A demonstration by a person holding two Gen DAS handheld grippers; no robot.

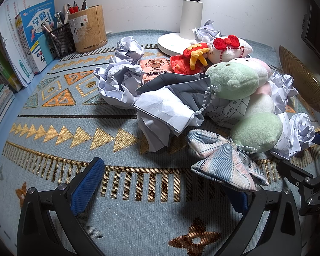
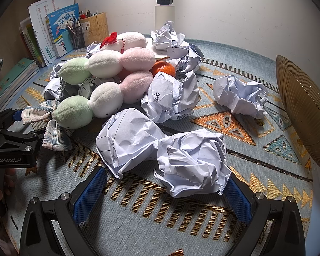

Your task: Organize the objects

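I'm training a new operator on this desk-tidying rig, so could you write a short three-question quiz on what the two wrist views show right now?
1. True or false: the right tongs are shut on a plush toy.
2. Which item lies nearest the right tongs? A) the tangerine B) a crumpled paper ball C) the bamboo pen holder
3. Fill in: the plaid fabric bow lies against the right finger of the ____ tongs.

Key
1. False: the jaws stand wide open around the paper ball, not yet closed.
2. B
3. left
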